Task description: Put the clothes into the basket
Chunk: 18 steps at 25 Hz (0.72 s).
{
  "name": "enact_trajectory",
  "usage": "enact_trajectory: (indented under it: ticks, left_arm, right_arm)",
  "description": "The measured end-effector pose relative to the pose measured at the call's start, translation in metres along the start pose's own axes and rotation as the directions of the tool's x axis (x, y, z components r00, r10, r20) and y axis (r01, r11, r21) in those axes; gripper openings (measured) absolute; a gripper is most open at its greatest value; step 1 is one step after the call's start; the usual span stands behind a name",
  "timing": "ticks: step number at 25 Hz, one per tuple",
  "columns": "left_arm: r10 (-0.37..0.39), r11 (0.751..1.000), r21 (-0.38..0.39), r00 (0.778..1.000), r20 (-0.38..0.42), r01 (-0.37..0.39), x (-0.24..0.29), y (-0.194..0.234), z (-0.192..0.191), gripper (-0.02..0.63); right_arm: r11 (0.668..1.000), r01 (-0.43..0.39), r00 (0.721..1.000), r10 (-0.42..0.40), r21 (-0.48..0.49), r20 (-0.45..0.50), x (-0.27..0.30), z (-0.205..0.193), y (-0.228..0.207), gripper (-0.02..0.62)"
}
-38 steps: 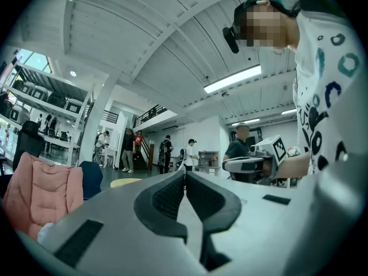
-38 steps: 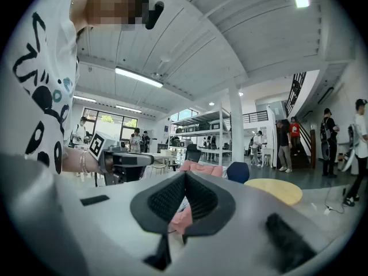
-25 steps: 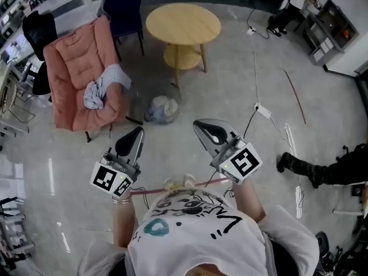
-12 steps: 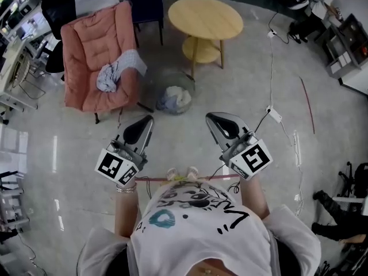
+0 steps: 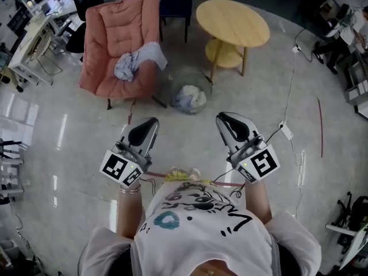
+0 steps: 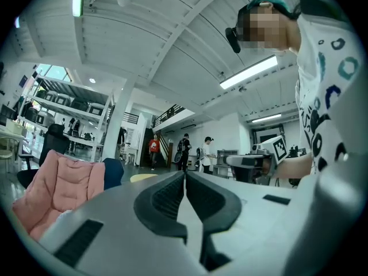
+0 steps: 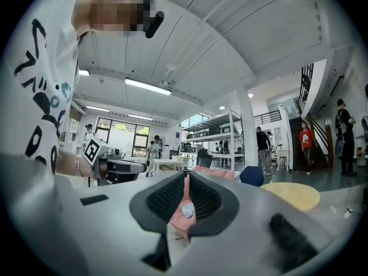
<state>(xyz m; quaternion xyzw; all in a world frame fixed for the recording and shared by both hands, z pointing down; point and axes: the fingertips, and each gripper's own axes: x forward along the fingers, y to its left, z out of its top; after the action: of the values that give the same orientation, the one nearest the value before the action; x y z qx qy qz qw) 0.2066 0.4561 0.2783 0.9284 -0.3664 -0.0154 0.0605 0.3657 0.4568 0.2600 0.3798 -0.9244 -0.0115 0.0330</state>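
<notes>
clothes (image 5: 133, 65) in two heaps: one on armchair (image 5: 118, 30), one in basket (image 5: 206, 85).

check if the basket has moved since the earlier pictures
No. The basket still sits on the floor between the pink armchair and the round table. It only slides across the picture because the head view has shifted.

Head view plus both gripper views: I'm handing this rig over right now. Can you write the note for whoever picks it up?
Left hand-held gripper: shut, empty, held level.
Right hand-held gripper: shut, empty, beside it.
Things: basket on the floor between the pink armchair and the round table; bundle of clothes on the armchair seat.
Done: some clothes lie in the basket.
Left: fetch the bundle from the armchair and drop it in the basket; neither gripper is near the chair.
</notes>
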Motion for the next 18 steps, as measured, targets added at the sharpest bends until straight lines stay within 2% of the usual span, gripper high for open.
enact_trajectory:
  ticks: [10, 18]
  left_arm:
    - [0.074, 0.997, -0.018, 0.997, -0.021, -0.074, -0.013, 0.009, -0.011, 0.023]
    - [0.09, 0.996, -0.007, 0.996, -0.018, -0.09, -0.006, 0.066, -0.003, 0.023]
  right_arm:
    - [0.997, -0.068, 0.998, 0.068, 0.026, -0.007, 0.022, -0.012, 0.001, 0.029]
    - [0.997, -0.072, 0.997, 0.072, 0.021, -0.005, 0.074, -0.007, -0.013, 0.029]
